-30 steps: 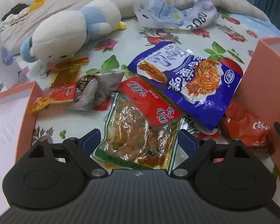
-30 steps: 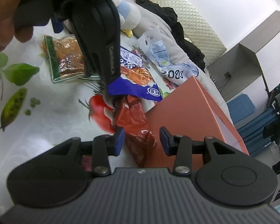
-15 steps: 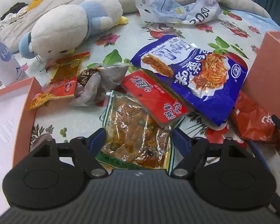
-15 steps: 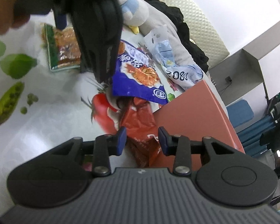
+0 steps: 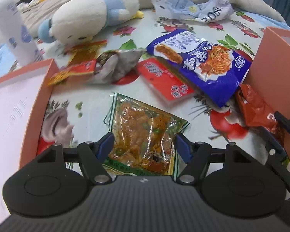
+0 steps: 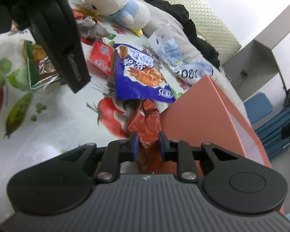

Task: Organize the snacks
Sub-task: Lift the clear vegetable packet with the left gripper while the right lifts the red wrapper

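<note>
My left gripper [image 5: 144, 147] is shut on a green-edged clear snack pack [image 5: 145, 133] of orange food, its near end between the fingers. My right gripper [image 6: 148, 144] is shut on a crumpled red snack bag [image 6: 145, 123] beside a salmon box [image 6: 205, 119]. A blue noodle bag [image 5: 201, 61] and a flat red packet [image 5: 164, 79] lie beyond on the floral cloth. The green-edged pack also shows in the right wrist view [image 6: 38, 65] under the left gripper body.
A second salmon box [image 5: 19, 104] stands at the left, the first box [image 5: 276, 73] at the right. A grey foil bag [image 5: 118, 65], yellow-red sachets [image 5: 77, 65], a plush toy [image 5: 90, 17], a white bottle [image 5: 13, 29] and a crumpled plastic bag [image 5: 193, 7] lie further back.
The left gripper has pulled the green-edged pack back, out from under the red packet. The right gripper has narrowed onto the red bag.
</note>
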